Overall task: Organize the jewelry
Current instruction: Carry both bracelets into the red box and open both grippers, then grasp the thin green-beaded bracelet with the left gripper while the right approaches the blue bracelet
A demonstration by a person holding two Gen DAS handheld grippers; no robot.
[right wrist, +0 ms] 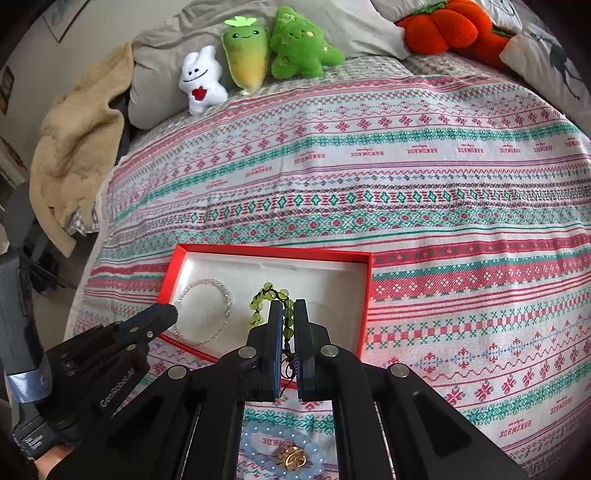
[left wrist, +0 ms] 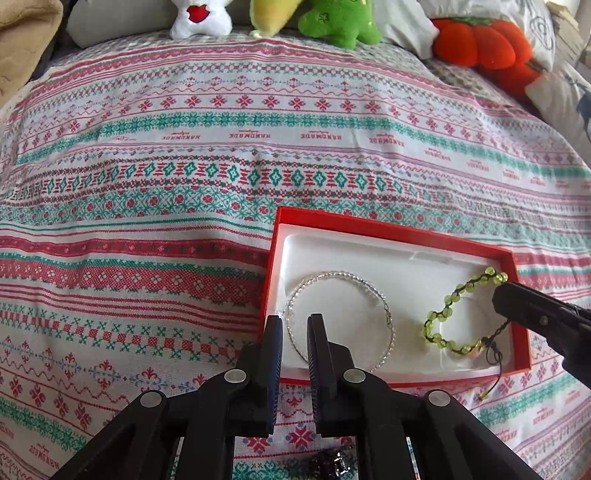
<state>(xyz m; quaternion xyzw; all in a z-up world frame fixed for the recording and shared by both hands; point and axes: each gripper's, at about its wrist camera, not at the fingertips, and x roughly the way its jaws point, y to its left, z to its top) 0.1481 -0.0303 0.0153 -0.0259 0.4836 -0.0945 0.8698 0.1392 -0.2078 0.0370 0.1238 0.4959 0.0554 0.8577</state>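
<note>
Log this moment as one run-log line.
stage: placing bracelets in red box | left gripper: open, over clear bead bracelet | right gripper: shut on green bead bracelet, inside box

My bedspread (right wrist: 443, 221) is white, striped across with red and teal cross-stitch bands of flowers and diamonds. The box (left wrist: 391, 230) is bright red outside with a white lining. In it, at the left, lies a clear, silvery bead bracelet (left wrist: 332, 275); at the right a bracelet of yellow-green beads (left wrist: 439, 317) on dark cord. My claws are black: left claw (left wrist: 295, 325), right claw (right wrist: 290, 310). At the far end sit a white plush (right wrist: 203, 81) with a red heart, a yellow-green plush (right wrist: 247, 55), a green plush (right wrist: 299, 44) and an orange-red pumpkin cushion (right wrist: 443, 26). A beige blanket (right wrist: 74, 147) lies far left.
</note>
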